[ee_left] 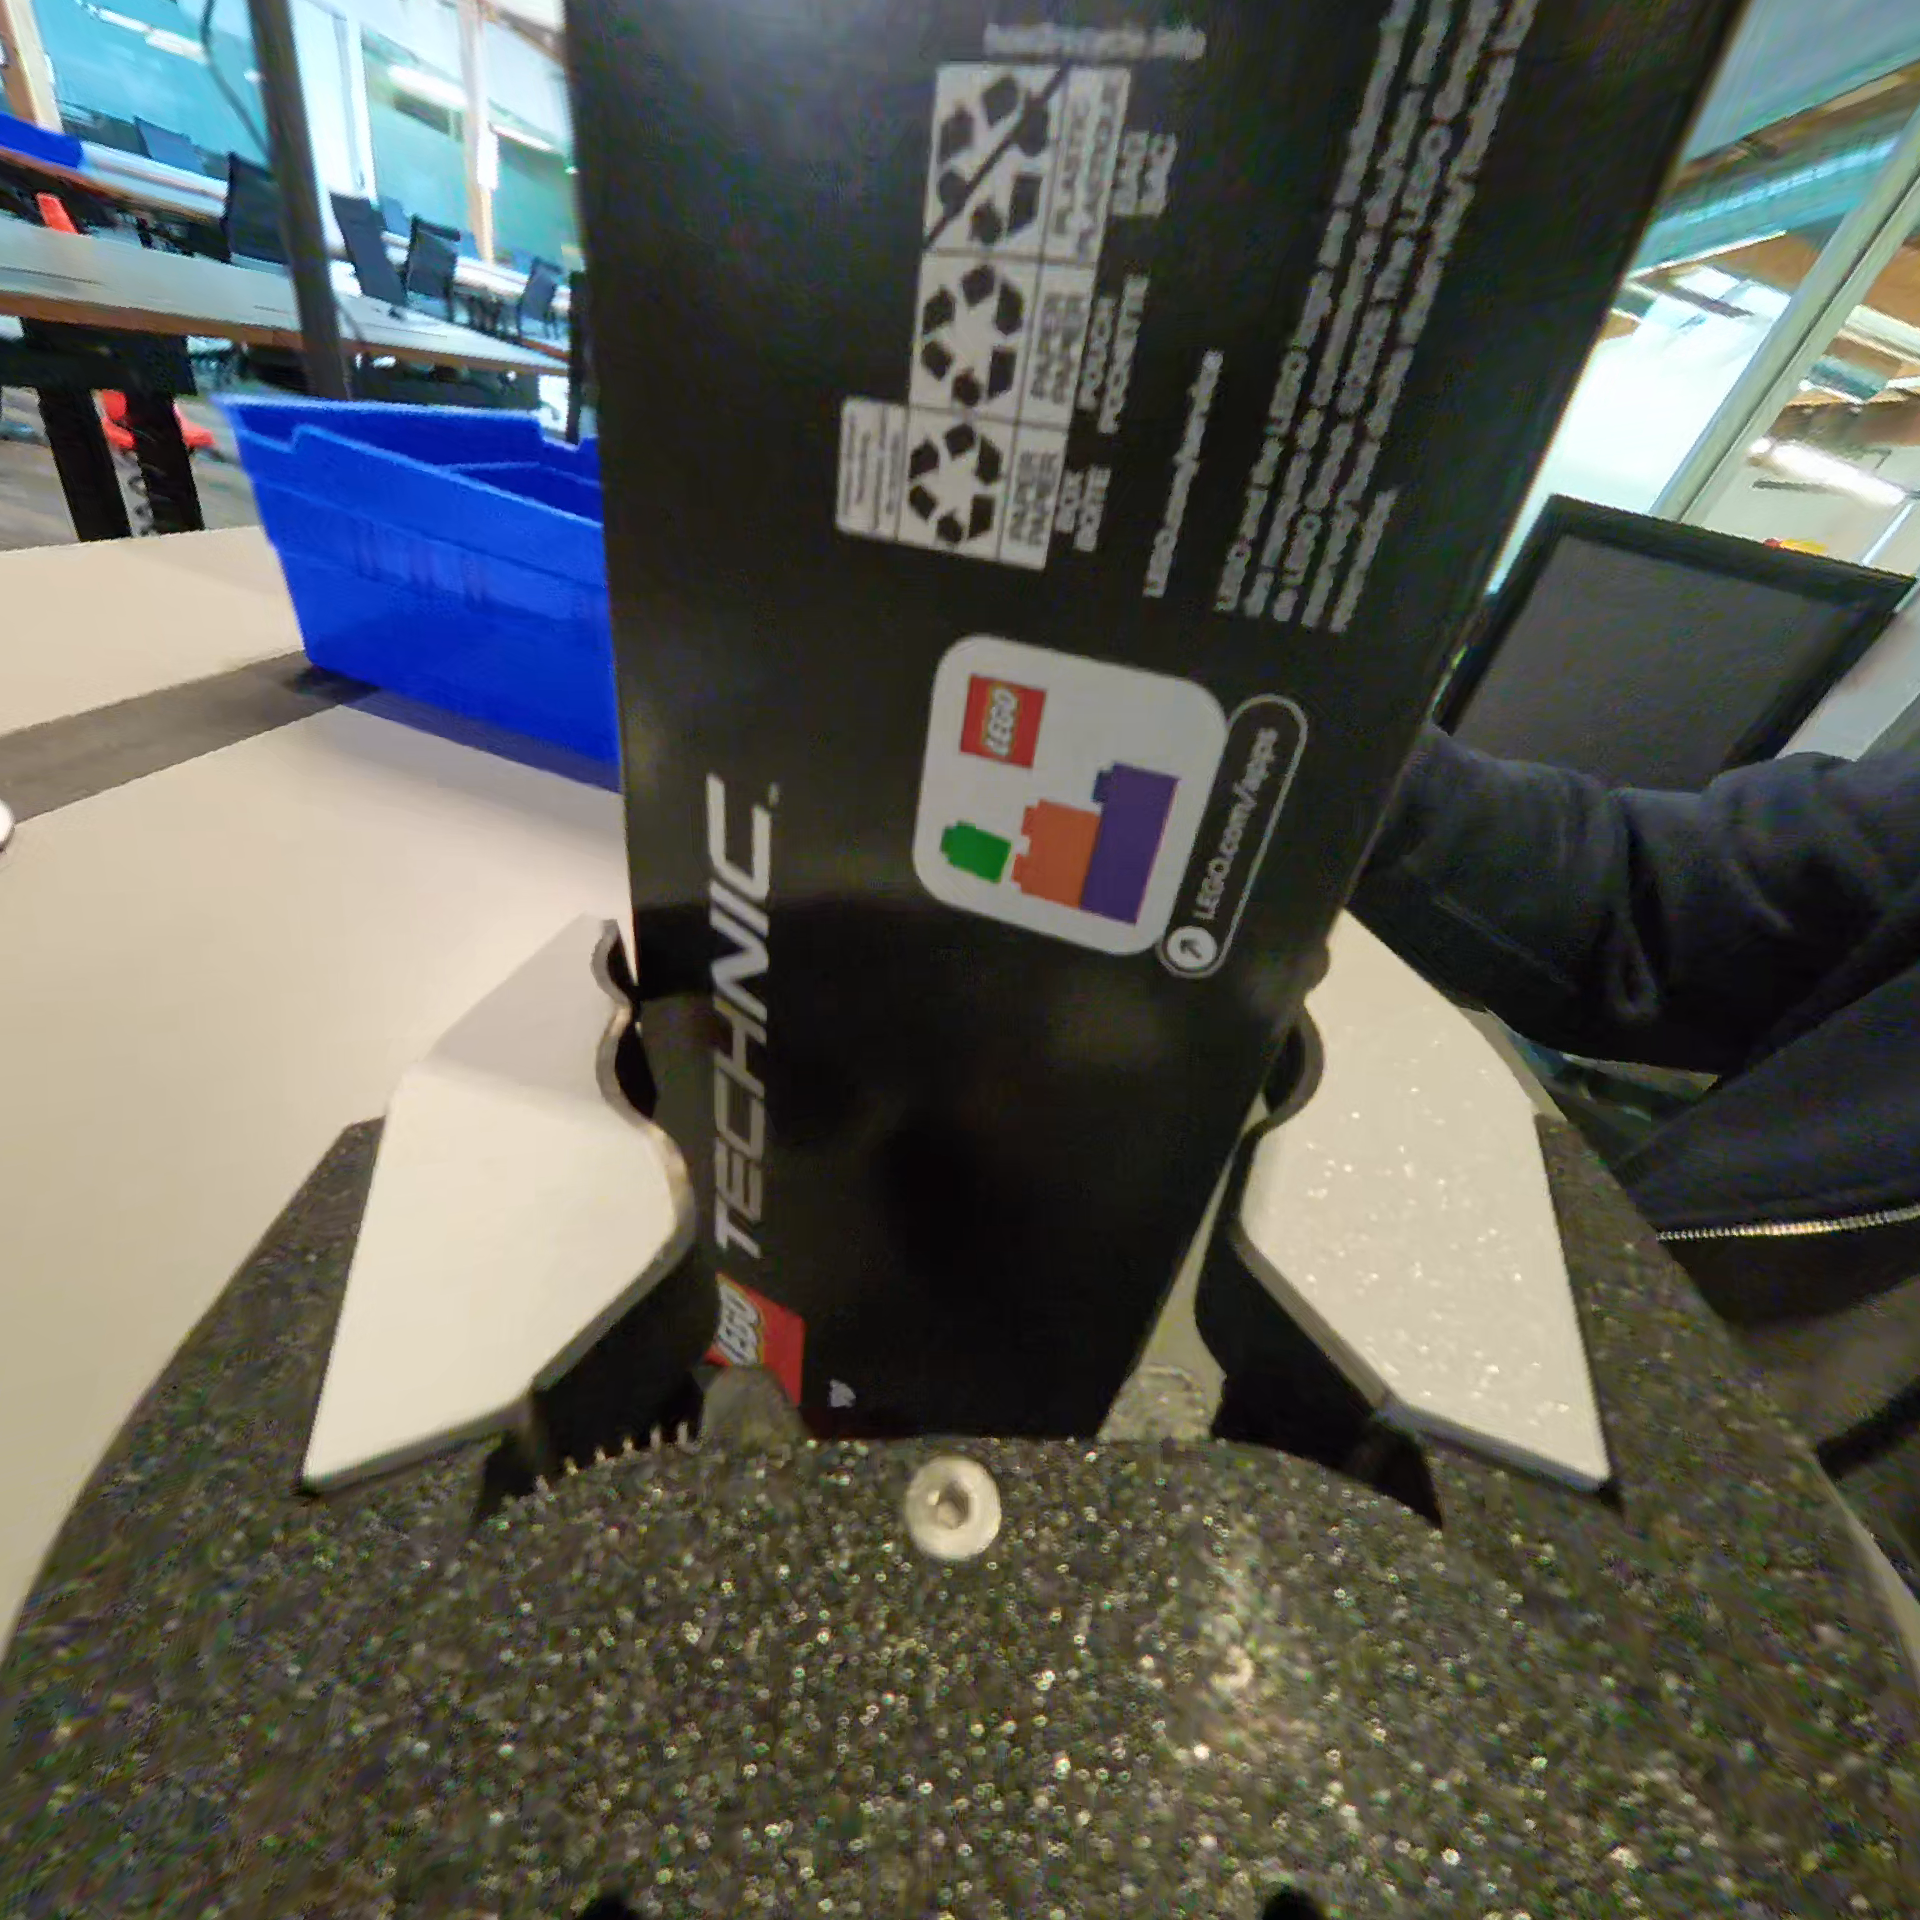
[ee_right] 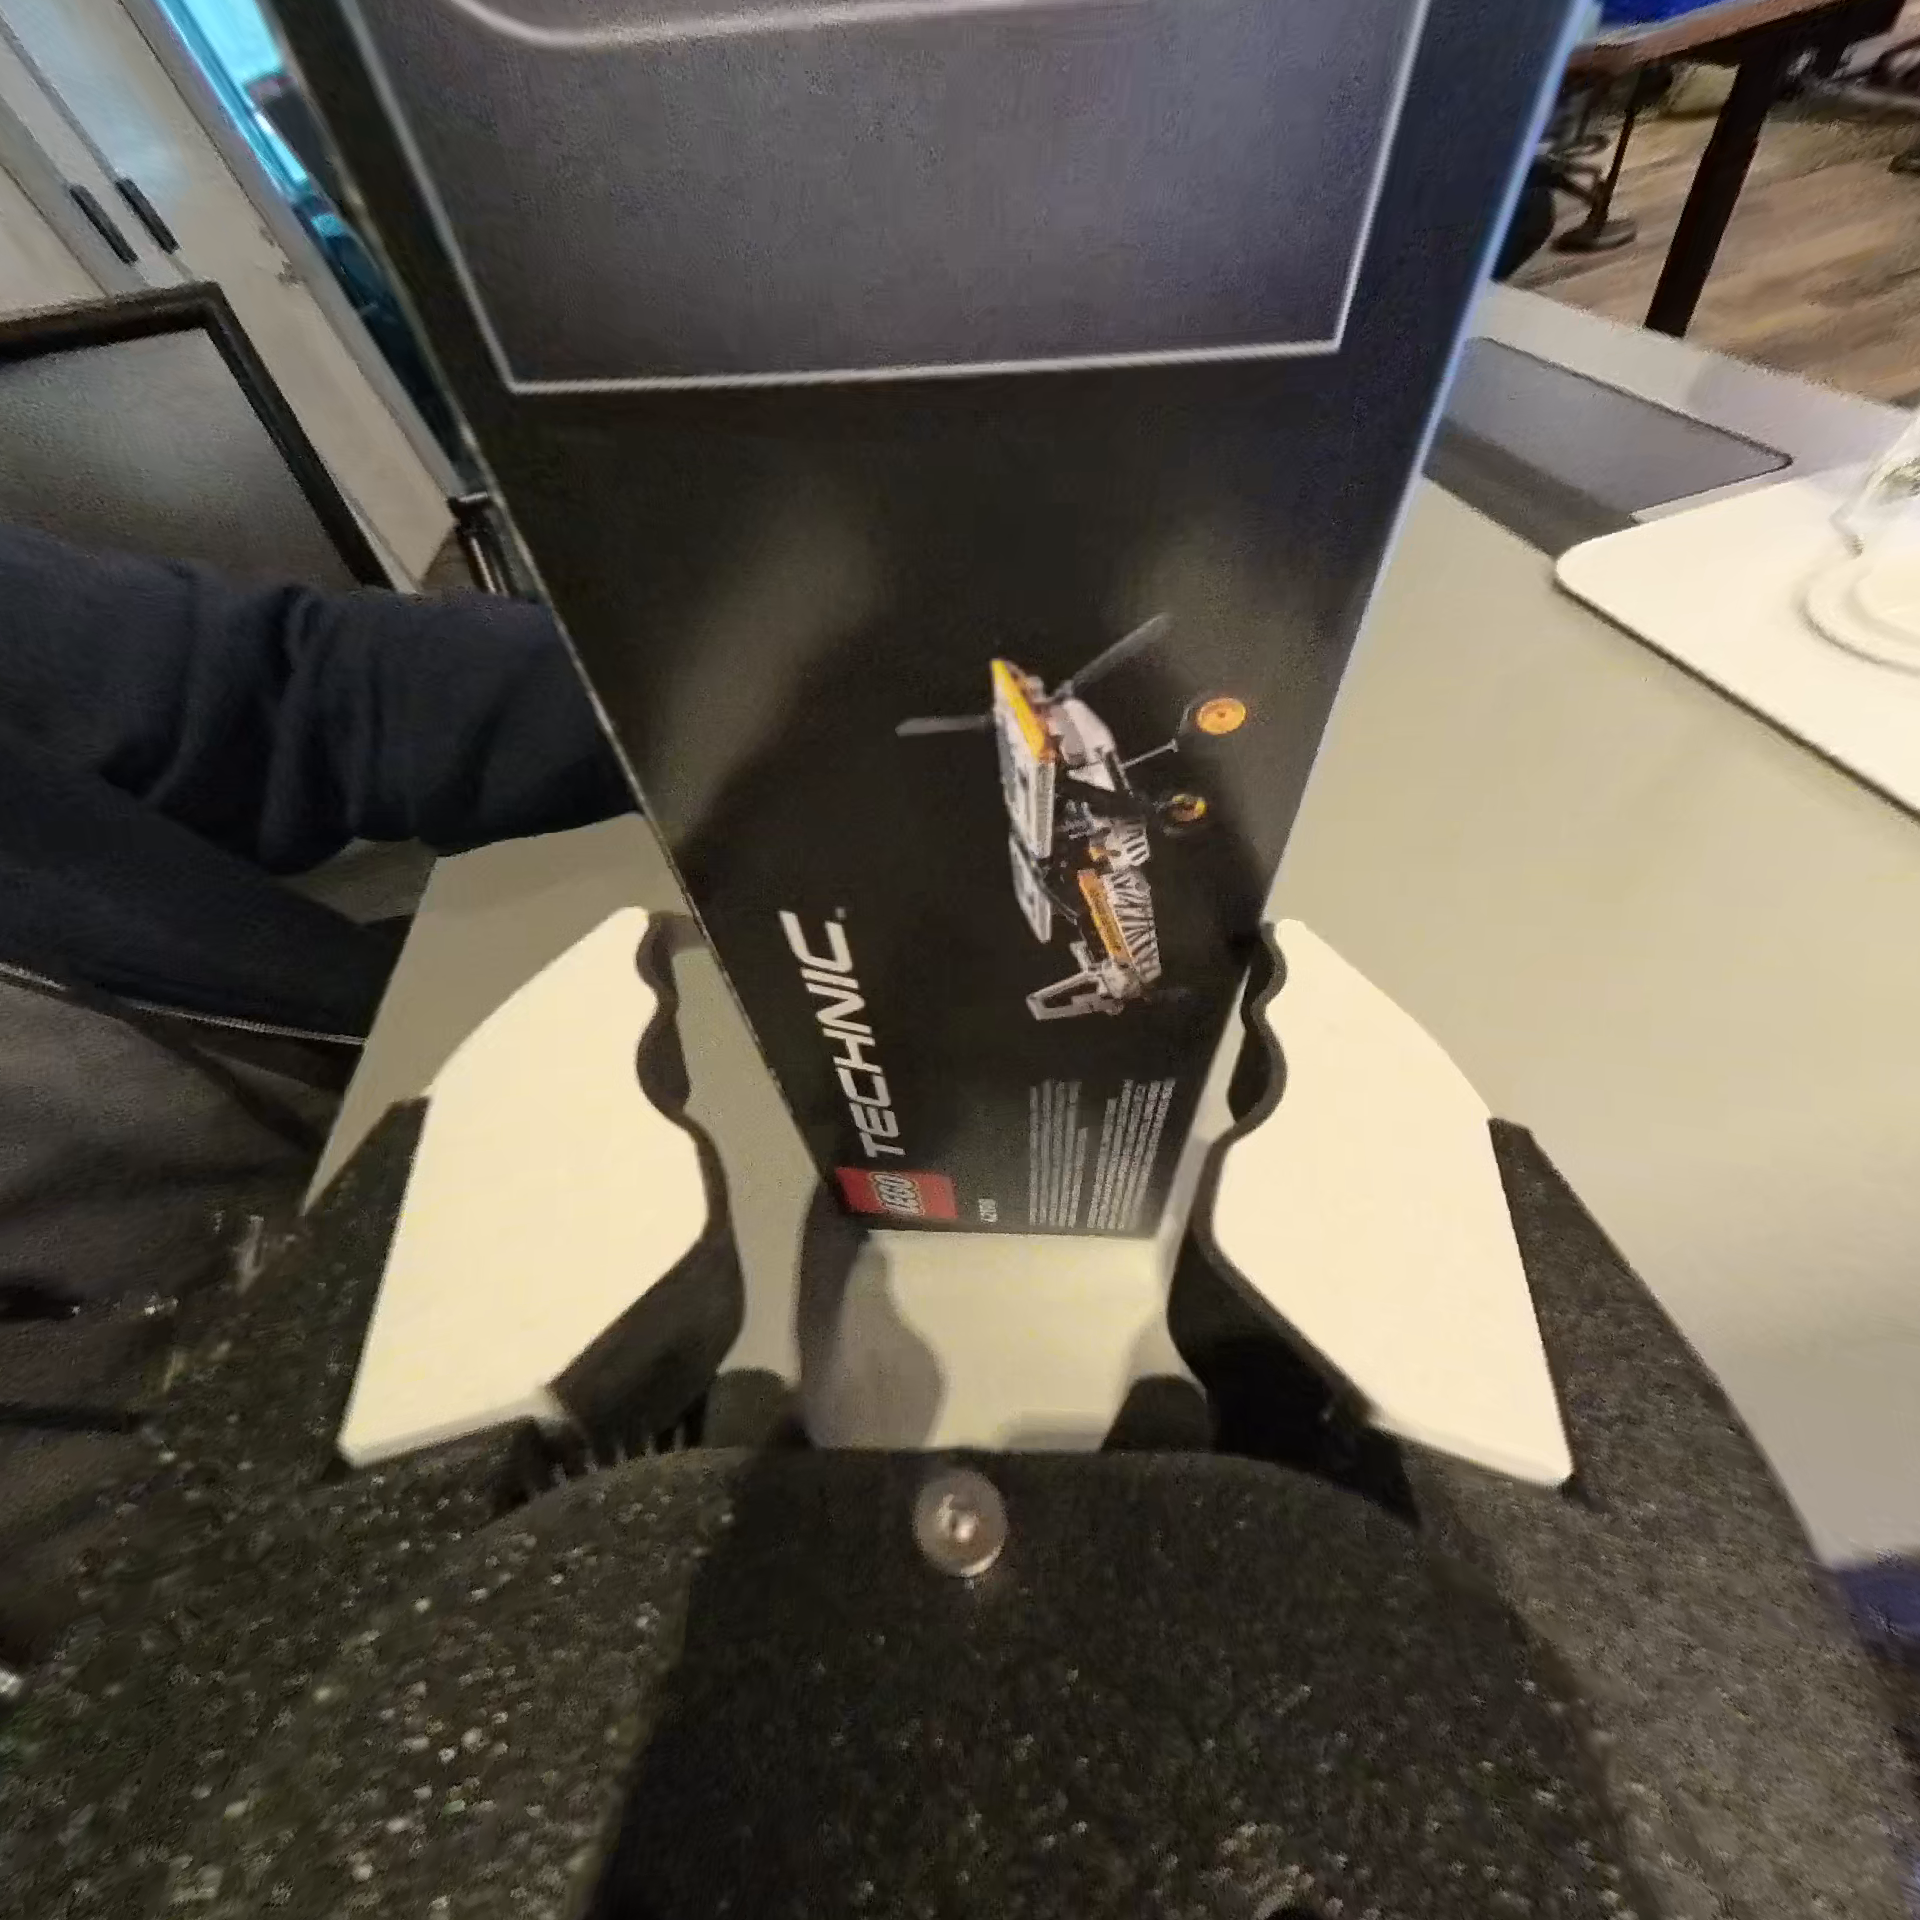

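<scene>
Left wrist view: left gripper jaws are clamping the black toy-set box, lifted above the grey table; blue bin behind.
Right wrist view: right gripper jaws are gripping the box's other end; dark sleeve beside it.

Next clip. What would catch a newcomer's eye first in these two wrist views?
A tall black toy-set box fills the middle of both views, gripped from opposite sides: the left gripper clamps the side with recycling symbols, while the right gripper closes around the side picturing a helicopter model. Next comes the bright blue plastic bin on the pale table, left of the box, and a dark sleeve reaching in beside it.
</scene>
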Demonstrator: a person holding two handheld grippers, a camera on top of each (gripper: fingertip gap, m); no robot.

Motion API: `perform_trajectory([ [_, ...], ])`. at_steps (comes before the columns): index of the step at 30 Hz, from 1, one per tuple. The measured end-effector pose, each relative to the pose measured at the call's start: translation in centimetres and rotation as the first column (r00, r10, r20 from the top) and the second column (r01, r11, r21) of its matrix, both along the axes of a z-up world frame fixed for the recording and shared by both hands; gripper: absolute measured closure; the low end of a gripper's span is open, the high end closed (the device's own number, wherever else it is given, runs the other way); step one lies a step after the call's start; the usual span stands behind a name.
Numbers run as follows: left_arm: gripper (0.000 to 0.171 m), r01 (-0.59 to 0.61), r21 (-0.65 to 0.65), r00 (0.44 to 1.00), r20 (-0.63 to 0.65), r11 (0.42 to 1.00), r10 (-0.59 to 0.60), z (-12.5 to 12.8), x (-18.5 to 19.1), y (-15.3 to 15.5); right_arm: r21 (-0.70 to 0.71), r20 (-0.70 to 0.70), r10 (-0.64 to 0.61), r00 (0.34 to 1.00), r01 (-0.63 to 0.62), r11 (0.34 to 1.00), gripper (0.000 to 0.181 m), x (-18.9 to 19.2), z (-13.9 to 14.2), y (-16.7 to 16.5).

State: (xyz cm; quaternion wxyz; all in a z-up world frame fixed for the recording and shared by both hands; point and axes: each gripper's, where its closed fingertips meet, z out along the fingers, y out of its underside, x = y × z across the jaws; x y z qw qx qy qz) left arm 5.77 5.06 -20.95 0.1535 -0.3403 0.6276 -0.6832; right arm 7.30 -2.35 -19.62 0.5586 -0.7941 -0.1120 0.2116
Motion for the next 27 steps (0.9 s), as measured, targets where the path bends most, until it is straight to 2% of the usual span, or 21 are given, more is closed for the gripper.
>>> perform_trajectory([
  [7, 0.06, -0.094, 0.027, 0.993, -0.063, 0.995, 0.095, -0.9, -0.3, 2.2, -0.069, 0.149, -0.097, 0.984, 0.108, 0.992, 0.073, 0.0, -1.0, 2.6],
  [11, 0.09, -0.13, 0.014, 0.989, -0.071, 0.991, 0.131, -0.7, -1.3, 3.6, -0.17, 0.251, -0.125, 0.96, 0.17, 0.971, 0.074, 0.4, -1.0, 3.2],
  [17, 0.093, -0.211, -0.038, 0.978, -0.009, 0.977, 0.211, 1.8, -3.4, 7.2, -0.334, 0.352, -0.036, 0.935, 0.161, 0.929, 0.074, 0.1, 1.7, 3.3],
  [20, 0.091, -0.255, -0.043, 0.967, -0.008, 0.966, 0.255, 2.1, -4.9, 9.6, -0.507, 0.436, 0.091, 0.895, 0.161, 0.847, 0.073, -0.1, 2.7, 3.6],
  [23, 0.086, -0.328, -0.032, 0.944, -0.033, 0.944, 0.327, 1.7, -6.6, 12.6, -0.673, 0.484, 0.239, 0.842, 0.184, 0.716, 0.073, -0.6, 3.4, 4.7],
  [27, 0.084, -0.464, -0.027, 0.886, -0.024, 0.885, 0.464, 2.2, -9.3, 17.8, -0.803, 0.483, 0.386, 0.786, 0.221, 0.554, 0.073, -1.7, 3.6, 8.0],
])
